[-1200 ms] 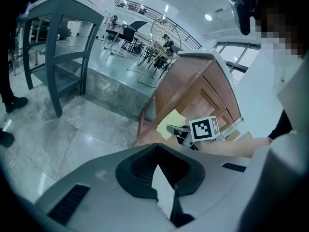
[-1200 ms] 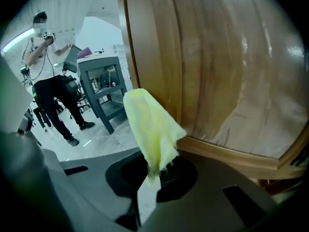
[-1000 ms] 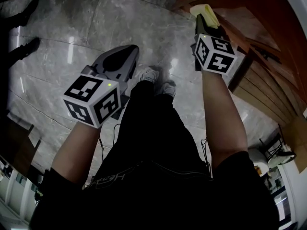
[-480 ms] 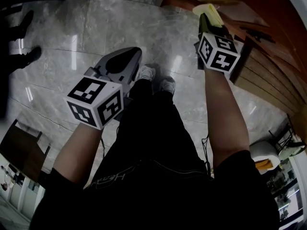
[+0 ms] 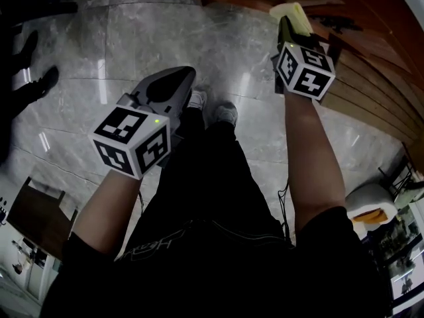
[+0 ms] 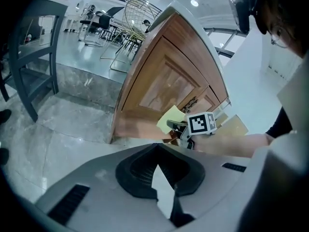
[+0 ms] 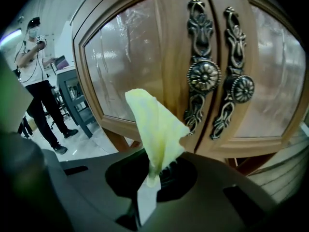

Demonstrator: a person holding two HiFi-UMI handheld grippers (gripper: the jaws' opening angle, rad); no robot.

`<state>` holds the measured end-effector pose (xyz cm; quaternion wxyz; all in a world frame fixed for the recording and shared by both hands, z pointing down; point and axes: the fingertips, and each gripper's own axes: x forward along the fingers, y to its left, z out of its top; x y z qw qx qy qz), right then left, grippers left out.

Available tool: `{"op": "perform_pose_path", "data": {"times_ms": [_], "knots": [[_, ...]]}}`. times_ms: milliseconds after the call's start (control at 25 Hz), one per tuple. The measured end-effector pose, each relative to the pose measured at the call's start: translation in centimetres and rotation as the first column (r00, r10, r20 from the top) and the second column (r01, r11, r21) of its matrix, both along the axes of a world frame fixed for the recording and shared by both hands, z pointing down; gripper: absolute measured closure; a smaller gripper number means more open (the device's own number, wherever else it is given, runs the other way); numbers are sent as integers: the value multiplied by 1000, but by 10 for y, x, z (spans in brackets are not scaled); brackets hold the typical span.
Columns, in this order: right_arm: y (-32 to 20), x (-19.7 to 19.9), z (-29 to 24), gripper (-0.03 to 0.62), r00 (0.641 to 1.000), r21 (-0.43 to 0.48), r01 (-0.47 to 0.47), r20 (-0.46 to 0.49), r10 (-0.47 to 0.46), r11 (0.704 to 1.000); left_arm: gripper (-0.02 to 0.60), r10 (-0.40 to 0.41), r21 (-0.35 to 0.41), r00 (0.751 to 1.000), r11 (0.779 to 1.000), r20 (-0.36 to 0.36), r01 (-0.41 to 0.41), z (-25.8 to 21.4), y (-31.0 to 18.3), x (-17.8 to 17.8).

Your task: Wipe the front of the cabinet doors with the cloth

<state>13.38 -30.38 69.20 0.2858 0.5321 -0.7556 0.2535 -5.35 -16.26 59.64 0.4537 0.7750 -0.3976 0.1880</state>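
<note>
A pale yellow cloth sticks up from my right gripper, which is shut on it. Just beyond the cloth are two wooden cabinet doors with glass panels and ornate metal handles; the cloth hangs a little short of the lower door frame. From the head view the cloth points at the cabinet at upper right. My left gripper hangs lower and to the left over the floor, shut and holding nothing. From the left gripper view I see the cabinet side, the cloth and my left gripper.
The floor is grey polished marble. A person stands to the left of the cabinet beside a dark stand. A dark metal frame rises at left. Another person's shoes show at the left edge.
The right gripper with the cloth has shifted slightly right and closer to the cabinet. The left gripper has barely moved.
</note>
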Motion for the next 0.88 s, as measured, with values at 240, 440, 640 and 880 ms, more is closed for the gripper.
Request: {"op": "perform_pose_path", "data": {"times_ms": [240,440,640,880], "knots": [[7,36,3,553,997,-12,-79,20,79,997,575,10,12,1000,1000,16,-10,-2,-4,11],[14,60,3,553,992,-23,-123,14,123,992,575,3,16,1000,1000,30,-4,-7,-5,15],[38,64,1,553,992,-69,-111,47,115,991,575,24,29,1000,999,17,-24,-22,4,32],[95,43,-55,553,985,-103,40,170,-22,994,575,31,68,999,997,-31,-29,-55,12,58]]}}
